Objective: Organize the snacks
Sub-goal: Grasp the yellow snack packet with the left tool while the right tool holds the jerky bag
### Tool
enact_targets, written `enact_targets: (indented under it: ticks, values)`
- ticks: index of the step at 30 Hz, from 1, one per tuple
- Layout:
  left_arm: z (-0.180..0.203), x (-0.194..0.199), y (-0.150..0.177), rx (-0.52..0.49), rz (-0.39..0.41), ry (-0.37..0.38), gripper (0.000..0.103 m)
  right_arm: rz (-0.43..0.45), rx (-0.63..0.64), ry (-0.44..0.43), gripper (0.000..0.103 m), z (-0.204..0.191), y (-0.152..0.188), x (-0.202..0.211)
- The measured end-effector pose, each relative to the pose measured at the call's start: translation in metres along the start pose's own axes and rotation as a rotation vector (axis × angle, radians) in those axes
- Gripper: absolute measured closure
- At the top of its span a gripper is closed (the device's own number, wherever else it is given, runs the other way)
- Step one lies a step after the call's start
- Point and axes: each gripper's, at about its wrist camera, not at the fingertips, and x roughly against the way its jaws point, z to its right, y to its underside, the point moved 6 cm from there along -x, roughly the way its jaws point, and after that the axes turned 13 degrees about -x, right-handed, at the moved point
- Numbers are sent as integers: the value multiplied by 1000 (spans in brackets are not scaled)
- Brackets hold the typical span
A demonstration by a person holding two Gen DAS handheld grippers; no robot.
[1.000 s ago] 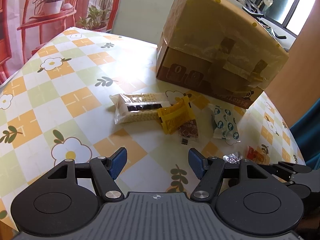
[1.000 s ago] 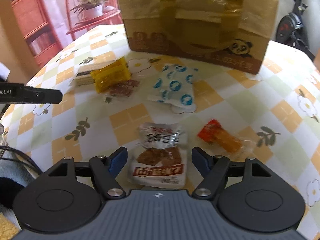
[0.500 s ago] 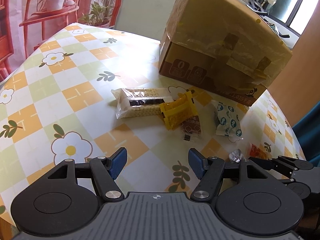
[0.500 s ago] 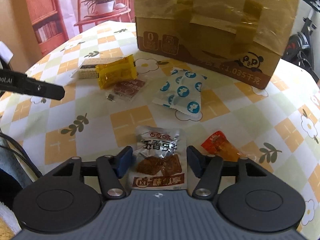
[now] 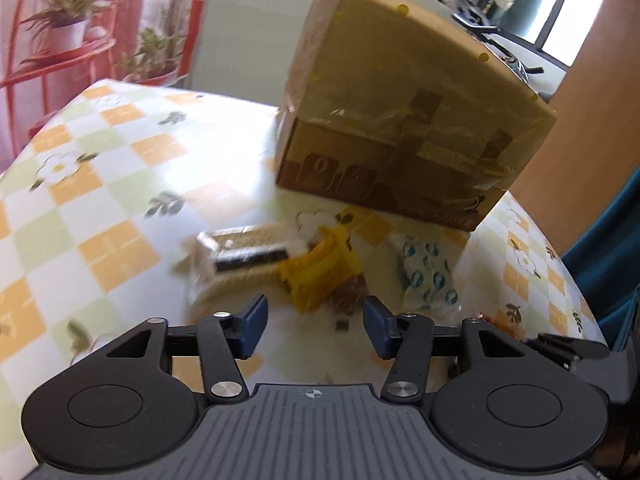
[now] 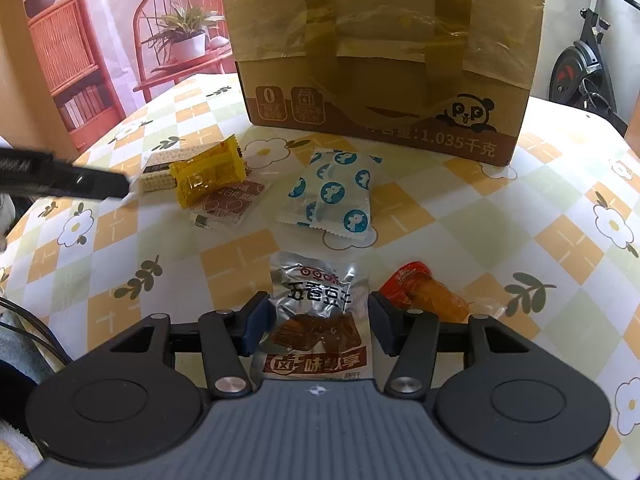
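Snack packets lie on a flower-check tablecloth in front of a taped cardboard box. My right gripper straddles a silver tofu packet; its jaws are closing, the pads at the packet's two edges without squeezing it. In the blurred left wrist view, my left gripper hangs just short of a yellow packet. Its jaws are closing with nothing between them. A cracker pack lies left of the yellow packet and a small brown sachet lies under it.
A white packet with blue dots lies mid-table, and a red-orange packet sits just right of my right fingers. The box blocks the far side. An exercise bike stands beyond the table's right edge.
My left gripper moved forward toward the yellow packet and its jaws narrowed. The right gripper's jaws narrowed around the silver packet, which stays on the table.
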Motion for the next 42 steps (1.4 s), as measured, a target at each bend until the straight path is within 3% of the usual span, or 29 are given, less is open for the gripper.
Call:
enact_targets:
  ticks: [5,12,20,32,33,42]
  values:
    - [8,-28,-19,-113,-6,-30,50,6,12,-2,47,0,1,0]
    - [9,-57,-29,-105,-28,-2,50,9,-7,-14,47,4,0,1]
    - [26,-66,-8,-145,-94,29,50,25,-42,-23,47,11,0,4]
    - [33,-64,6,-184,-96,-63,63,34,-51,-31,46,11,1,5]
    - [33,-63,7,-179,-92,-68,68,34,-53,-32,46,11,1,5]
    - [32,-26,19,-34,-29,-83,69,55,-106,-78,50,17,0,10]
